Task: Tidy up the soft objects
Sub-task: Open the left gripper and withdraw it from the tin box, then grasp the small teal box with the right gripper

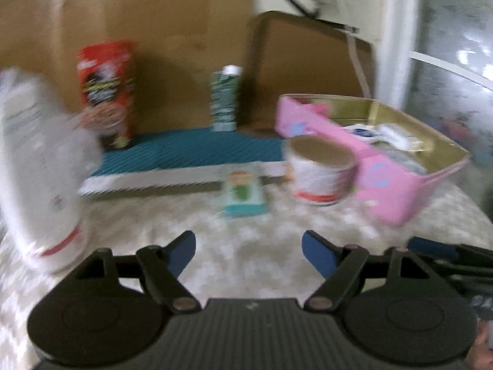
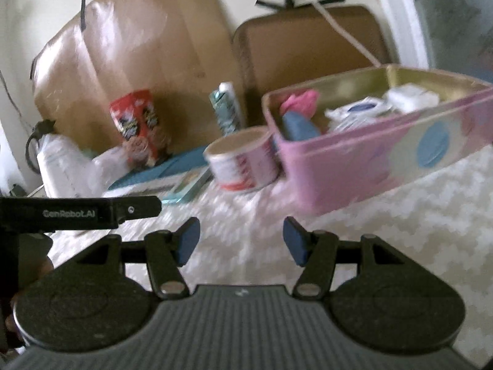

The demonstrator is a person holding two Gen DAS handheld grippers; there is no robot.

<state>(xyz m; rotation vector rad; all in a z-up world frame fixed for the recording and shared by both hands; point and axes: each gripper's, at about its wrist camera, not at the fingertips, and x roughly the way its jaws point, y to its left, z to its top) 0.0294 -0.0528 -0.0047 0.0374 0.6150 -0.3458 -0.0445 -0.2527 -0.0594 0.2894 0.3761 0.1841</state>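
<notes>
At the bottom of the left wrist view, the left gripper [image 1: 249,254] has its blue pads wide apart with nothing between them, over a pale patterned bedspread [image 1: 246,240]. The right gripper [image 2: 240,240], at the bottom of its own view, stands with its jaws moderately apart and equally empty.

Just beyond the left gripper, at frame centre, a small teal packet [image 1: 245,194] lies flat on the bedspread. Right of it stands a short round tin [image 1: 320,172] with a red and white label, just beside the pink box [image 1: 385,178]. That box, gold inside, sits at the right of both views and holds the soft things: a pink cloth [image 2: 300,100], a blue item [image 2: 297,128] and white packets [image 2: 363,111].

At the left edge a blurred white plastic bag [image 1: 40,169] fills the frame. Behind the packet lies a teal mat [image 1: 191,151]; a red snack box [image 1: 106,89] and a green and white carton [image 1: 226,98] stand upright at its far end, against brown cardboard [image 1: 154,24].
</notes>
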